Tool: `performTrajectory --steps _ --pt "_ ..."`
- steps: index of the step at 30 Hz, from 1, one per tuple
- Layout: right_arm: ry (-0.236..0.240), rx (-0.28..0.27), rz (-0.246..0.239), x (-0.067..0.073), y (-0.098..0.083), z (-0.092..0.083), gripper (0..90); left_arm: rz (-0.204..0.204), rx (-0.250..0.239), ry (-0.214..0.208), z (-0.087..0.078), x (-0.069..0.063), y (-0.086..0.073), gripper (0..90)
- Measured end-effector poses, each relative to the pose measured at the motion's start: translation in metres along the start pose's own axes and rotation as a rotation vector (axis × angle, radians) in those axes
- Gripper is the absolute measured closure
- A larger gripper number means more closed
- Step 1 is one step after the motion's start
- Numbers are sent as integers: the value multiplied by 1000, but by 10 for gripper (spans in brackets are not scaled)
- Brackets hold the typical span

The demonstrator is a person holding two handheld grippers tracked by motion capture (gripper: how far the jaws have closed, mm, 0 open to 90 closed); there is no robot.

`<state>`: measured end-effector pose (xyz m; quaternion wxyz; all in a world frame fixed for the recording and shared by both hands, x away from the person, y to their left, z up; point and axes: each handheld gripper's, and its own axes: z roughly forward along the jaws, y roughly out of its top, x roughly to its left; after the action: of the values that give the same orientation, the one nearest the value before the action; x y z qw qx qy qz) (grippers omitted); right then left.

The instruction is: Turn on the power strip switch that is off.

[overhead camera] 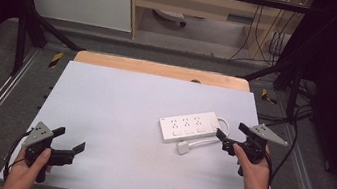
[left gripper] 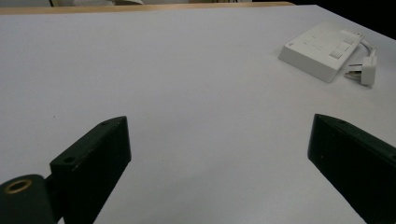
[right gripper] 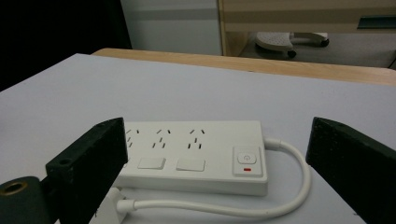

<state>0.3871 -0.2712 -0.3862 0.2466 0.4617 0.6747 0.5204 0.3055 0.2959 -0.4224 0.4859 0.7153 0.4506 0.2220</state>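
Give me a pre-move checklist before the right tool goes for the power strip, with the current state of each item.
1. Right tool open: ok, jaws spread wide.
2. Right tool lined up on the power strip: ok, the strip sits between its jaws in the right gripper view.
3. Plug unplugged and out of the way: not ok, it is unplugged, but it lies on the table just in front of the strip.
4. Cord free of tangles: ok, one loose loop from the switch end to the plug.
5. Left tool clear of the strip: ok, open and far off at the near left.
6. Switch off: cannot tell.
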Motion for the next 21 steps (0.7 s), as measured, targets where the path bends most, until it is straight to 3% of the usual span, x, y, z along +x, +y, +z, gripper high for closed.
performTrajectory --steps 21 --pt "-53 -39 22 0 8 16 55 4 5 2 1 0 -1 58"
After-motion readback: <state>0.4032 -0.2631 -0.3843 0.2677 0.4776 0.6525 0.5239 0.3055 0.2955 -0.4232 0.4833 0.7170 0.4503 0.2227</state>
